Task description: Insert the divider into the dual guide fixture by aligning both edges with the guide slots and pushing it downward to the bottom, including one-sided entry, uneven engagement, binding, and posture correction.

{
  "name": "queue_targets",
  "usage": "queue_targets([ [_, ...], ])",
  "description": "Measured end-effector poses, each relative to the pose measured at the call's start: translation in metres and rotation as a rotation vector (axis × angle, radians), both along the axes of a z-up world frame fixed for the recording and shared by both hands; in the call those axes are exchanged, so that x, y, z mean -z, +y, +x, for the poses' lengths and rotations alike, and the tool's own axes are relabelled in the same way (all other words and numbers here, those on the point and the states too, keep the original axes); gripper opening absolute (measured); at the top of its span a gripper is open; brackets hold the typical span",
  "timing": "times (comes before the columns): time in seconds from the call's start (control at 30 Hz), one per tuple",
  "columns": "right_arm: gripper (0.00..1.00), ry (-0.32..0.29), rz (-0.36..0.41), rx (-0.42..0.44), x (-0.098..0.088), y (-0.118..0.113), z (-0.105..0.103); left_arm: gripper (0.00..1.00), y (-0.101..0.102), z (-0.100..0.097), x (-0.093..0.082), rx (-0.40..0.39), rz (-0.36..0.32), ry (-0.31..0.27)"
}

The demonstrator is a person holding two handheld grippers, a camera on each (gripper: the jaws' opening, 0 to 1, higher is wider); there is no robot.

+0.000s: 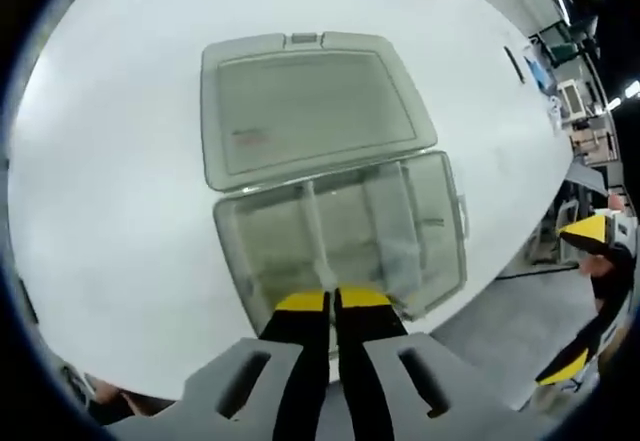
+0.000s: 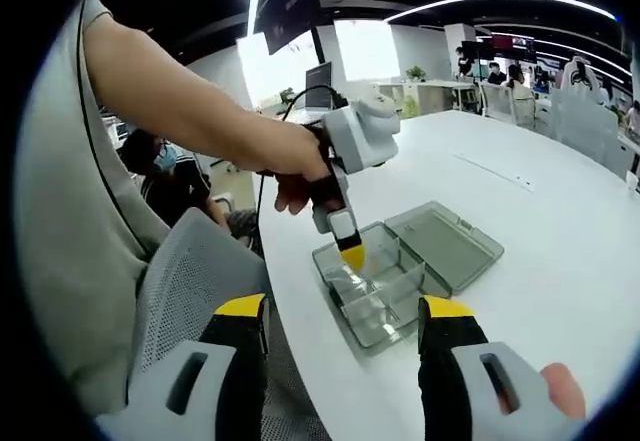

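A clear plastic compartment box (image 1: 415, 223) lies on the white table (image 1: 110, 211) with its lid (image 1: 300, 111) folded back flat. My left gripper (image 1: 333, 301) hangs over the box's near side, its yellow-tipped jaws shut on a thin clear divider (image 1: 314, 231) that runs edge-on into the box. In the right gripper view the left gripper (image 2: 351, 255) stands upright over the box (image 2: 385, 296), with the clear divider (image 2: 347, 279) glinting below its tips. My right gripper (image 2: 343, 311) is open and empty, back from the table's edge. It also appears at the right as the right gripper (image 1: 578, 296).
A person's hand (image 2: 290, 186) holds the left gripper. A grey mesh chair (image 2: 185, 271) stands beside the table (image 2: 530, 211). Fixed ribs split the box into compartments. Desks, monitors and seated people are far behind.
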State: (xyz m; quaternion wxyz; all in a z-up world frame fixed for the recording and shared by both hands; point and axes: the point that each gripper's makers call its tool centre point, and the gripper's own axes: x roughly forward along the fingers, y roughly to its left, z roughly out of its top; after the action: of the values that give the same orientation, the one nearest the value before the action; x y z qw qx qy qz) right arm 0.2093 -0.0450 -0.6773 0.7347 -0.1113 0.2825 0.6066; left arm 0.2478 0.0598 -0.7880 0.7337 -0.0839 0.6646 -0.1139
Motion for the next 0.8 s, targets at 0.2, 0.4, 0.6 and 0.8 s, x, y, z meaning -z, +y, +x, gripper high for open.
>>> queue_targets([
  [0.2, 0.58, -0.001, -0.002, 0.003, -0.002, -0.003, 0.0, 0.03, -0.005, 0.001, -0.001, 0.004, -0.016, -0.049],
  [0.4, 0.59, 0.005, -0.004, 0.025, 0.0, -0.011, 0.002, 0.16, -0.006, 0.004, -0.012, 0.004, -0.092, -0.173],
  [0.6, 0.59, 0.012, -0.006, 0.05, 0.001, -0.017, 0.002, 0.29, -0.006, 0.0, -0.038, -0.002, -0.161, -0.312],
  [0.8, 0.6, 0.008, -0.013, 0.066, -0.001, -0.024, 0.004, 0.31, -0.007, -0.01, -0.066, -0.038, -0.318, -0.466],
])
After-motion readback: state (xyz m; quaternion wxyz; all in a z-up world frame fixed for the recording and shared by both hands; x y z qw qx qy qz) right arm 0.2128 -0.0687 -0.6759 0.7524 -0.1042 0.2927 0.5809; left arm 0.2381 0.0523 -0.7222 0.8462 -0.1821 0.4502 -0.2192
